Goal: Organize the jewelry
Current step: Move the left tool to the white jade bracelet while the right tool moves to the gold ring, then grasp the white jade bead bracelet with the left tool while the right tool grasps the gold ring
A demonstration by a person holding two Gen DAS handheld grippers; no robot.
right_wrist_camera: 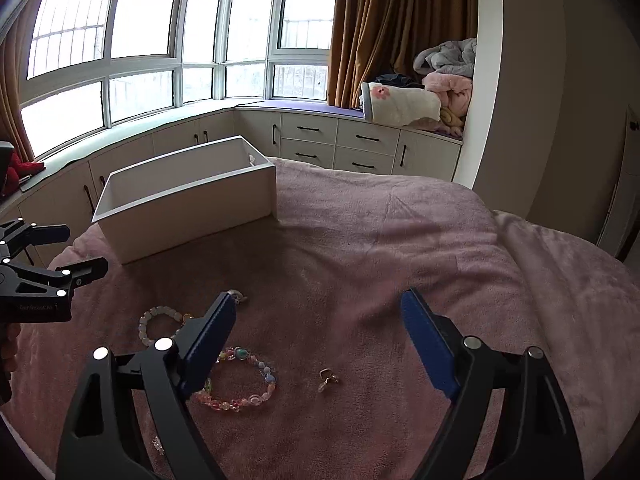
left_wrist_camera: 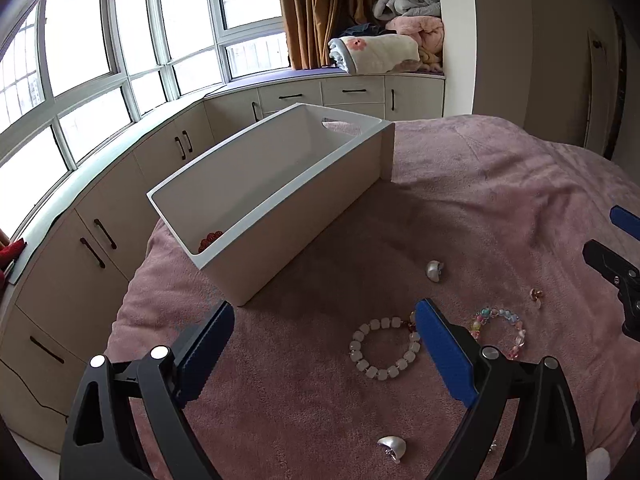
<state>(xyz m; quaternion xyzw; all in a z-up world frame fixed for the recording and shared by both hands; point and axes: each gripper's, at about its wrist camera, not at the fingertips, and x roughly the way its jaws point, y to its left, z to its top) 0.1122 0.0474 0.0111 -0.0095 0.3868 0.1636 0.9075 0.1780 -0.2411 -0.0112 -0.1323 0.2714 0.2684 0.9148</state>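
Pink plush bedspread, bay window with white cabinets below, brown curtain, folded blankets on the window seat.

Left wrist view. White open box on the bedspread, a red item in its near corner. Left gripper: blue pads spread wide, nothing between them, above the cloth. White square-bead bracelet beside its right pad; pastel bead bracelet just right of that. Silver shell-shaped earring nearer the box; a second silver earring at bottom; small gold-toned earring at right. No legible writing.

Right wrist view. Same bedspread, wrinkled at right. Right gripper: pads spread wide, holding nothing. Pastel bead bracelet beside its left finger; white bracelet farther left; small gold-toned earring between the pads; box beyond. Other gripper's body at left edge carries faint lettering, apparently "GenRobot.AI".
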